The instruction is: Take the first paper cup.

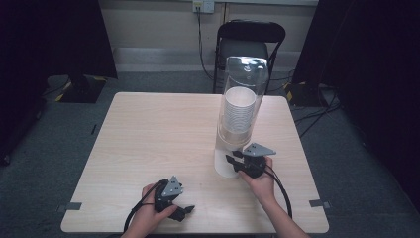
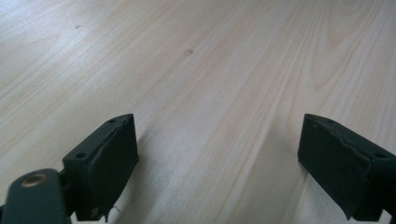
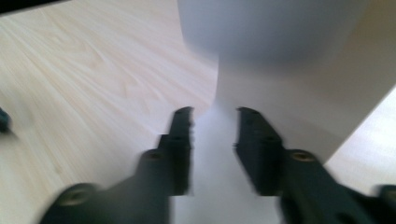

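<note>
I see the right gripper (image 1: 237, 159) at the cup dispenser's (image 1: 240, 111) white base, jaws slightly parted, gripping nothing; left gripper (image 1: 179, 206) sits nearer me, jaws spread wide.

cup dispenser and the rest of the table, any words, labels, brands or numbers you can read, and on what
None can be read.
Cup dispenser: clear tube with a stack of white cups; no label shows.
Table: bare wood grain, no print.
Left gripper and right gripper: black, no markings visible.
Wall socket: too small to show any marking.
</note>
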A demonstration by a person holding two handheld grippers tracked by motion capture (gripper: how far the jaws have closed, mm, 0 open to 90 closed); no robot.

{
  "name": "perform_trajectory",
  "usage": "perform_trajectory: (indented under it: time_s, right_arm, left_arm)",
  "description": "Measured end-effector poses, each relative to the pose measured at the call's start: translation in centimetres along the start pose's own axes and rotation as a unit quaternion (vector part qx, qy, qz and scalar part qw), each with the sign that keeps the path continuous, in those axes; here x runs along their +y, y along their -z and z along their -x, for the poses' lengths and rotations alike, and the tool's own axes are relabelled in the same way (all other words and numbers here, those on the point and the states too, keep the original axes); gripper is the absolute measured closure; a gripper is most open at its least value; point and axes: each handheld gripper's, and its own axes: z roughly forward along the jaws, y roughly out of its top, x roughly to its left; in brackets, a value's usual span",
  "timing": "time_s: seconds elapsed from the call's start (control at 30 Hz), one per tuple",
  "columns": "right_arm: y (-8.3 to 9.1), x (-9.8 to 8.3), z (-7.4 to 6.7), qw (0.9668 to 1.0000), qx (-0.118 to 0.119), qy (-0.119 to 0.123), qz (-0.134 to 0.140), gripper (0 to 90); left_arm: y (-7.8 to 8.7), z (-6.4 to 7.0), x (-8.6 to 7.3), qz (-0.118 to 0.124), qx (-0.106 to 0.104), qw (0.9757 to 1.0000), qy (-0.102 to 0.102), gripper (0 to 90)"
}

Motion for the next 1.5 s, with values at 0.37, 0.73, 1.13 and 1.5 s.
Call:
perform_trajectory:
  time_s: [0.37, 0.73, 1.13, 1.5]
  right_arm:
    - [1.5, 0.9, 0.7, 0.9968, -0.026, -0.042, 0.062, 27.0]
    - [0.7, 3.8, 0.0, 0.9917, -0.03, -0.019, 0.123, 20.6]
    - [0.2, 3.3, 0.3, 0.99, -0.035, -0.002, 0.137, 31.2]
    - [-1.6, -1.3, 0.9, 0.9989, -0.018, -0.006, 0.042, 36.2]
  left_arm:
    - [0.0, 0.0, 0.0, -0.001, -0.001, 1.0, 0.0, 10.4]
    - [0.0, 0.0, 0.0, -0.001, -0.001, 1.0, 0.001, 10.3]
    - [0.0, 0.0, 0.0, -0.001, 0.0, 1.0, 0.0, 10.3]
    - [0.0, 0.0, 0.0, -0.001, -0.002, 1.0, 0.0, 10.1]
